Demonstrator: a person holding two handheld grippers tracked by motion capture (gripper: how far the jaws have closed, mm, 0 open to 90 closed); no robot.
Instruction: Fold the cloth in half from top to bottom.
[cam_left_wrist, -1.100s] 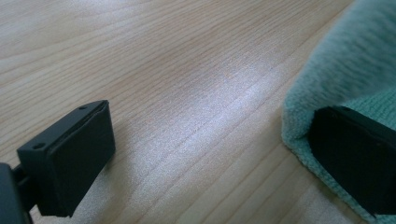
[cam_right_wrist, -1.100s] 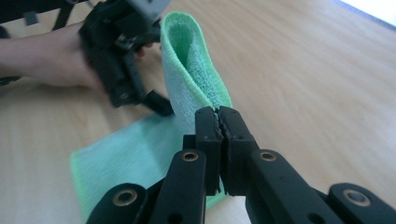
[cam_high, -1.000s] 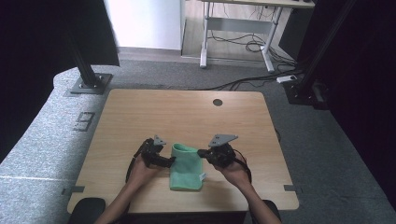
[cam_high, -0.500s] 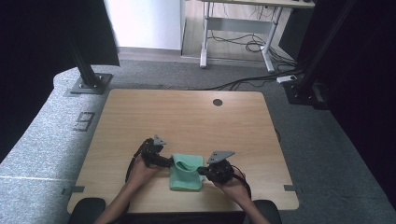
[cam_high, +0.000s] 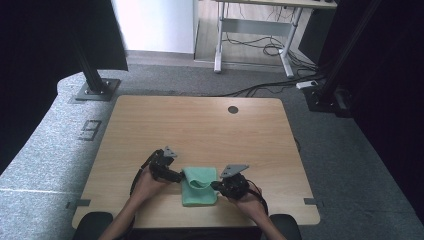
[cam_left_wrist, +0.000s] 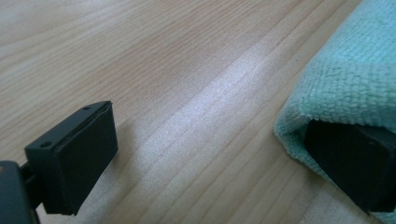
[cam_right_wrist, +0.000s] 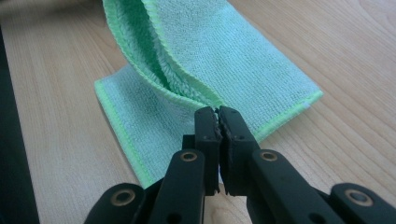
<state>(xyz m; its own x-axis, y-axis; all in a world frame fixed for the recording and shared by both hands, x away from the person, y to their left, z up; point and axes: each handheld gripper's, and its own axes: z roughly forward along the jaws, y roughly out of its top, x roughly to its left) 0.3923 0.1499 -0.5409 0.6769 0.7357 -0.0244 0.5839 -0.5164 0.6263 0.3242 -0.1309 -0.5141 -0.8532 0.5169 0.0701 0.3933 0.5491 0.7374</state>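
A mint-green microfibre cloth (cam_high: 199, 192) lies near the table's front edge, between my two grippers. My right gripper (cam_high: 215, 186) is shut on the cloth's hemmed edge (cam_right_wrist: 187, 95), which rises in a loose fold up from the jaws (cam_right_wrist: 217, 119). The rest of the cloth (cam_right_wrist: 243, 65) lies flat on the wood beneath. My left gripper (cam_high: 176, 176) sits at the cloth's left side with its jaws wide open (cam_left_wrist: 210, 163). One of its fingers (cam_left_wrist: 74, 154) rests on bare wood. The other finger (cam_left_wrist: 355, 168) is tucked under the cloth's folded edge (cam_left_wrist: 350, 79).
The wooden table (cam_high: 200, 125) has a round cable hole (cam_high: 233, 109) near its far edge. Black stand bases (cam_high: 95, 89) sit on the grey floor beyond the table's far corners. The person's forearms come in over the front edge.
My right gripper has come down and toward the front edge with the cloth's edge in it, so the raised fold now sits lower. The left gripper has stayed put.
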